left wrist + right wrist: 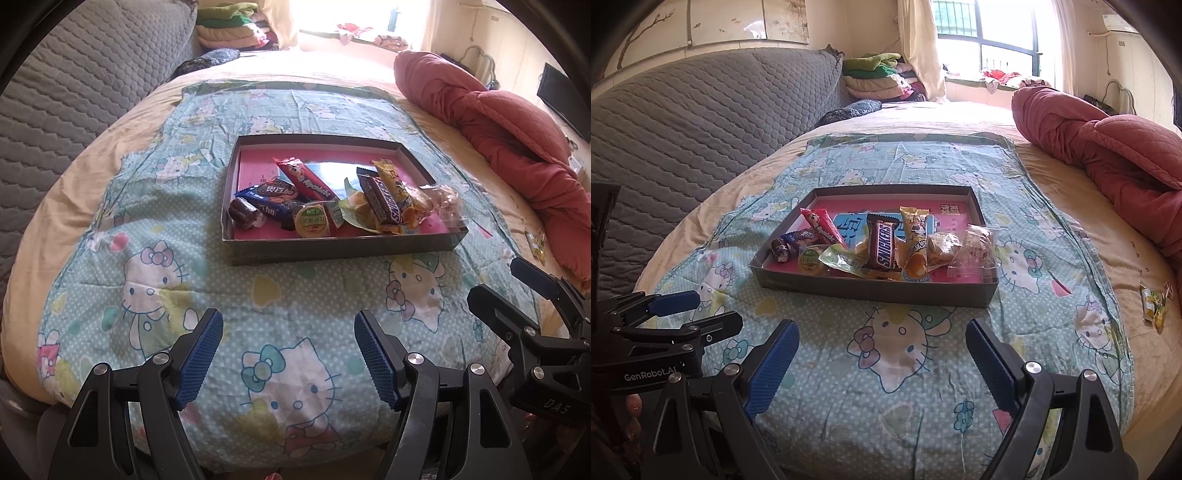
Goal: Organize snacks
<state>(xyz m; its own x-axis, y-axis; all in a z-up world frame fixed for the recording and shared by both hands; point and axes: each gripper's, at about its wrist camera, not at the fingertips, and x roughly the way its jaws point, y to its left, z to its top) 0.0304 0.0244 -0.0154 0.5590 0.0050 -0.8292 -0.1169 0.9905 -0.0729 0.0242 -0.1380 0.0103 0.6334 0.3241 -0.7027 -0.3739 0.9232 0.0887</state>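
Note:
A shallow grey box point(332, 249) point(871, 290) with a pink floor sits on the cartoon-cat quilt and holds several snacks: a Snickers bar point(380, 201) point(882, 243), a red wafer stick point(301, 179) point(822, 225), blue biscuit packs point(269, 208), a round green-labelled biscuit point(312, 221) and clear-wrapped pastries point(975, 242). One small yellow-green snack packet point(1152, 304) point(535, 242) lies on the beige sheet to the right. My left gripper point(288, 356) hovers open and empty in front of the box. My right gripper point(882, 365) is open and empty too, beside the left one.
A red quilted blanket point(1108, 144) is bunched at the right side of the bed. A grey quilted headboard cover point(701, 122) runs along the left. Folded clothes point(882, 77) are stacked at the far end by the window.

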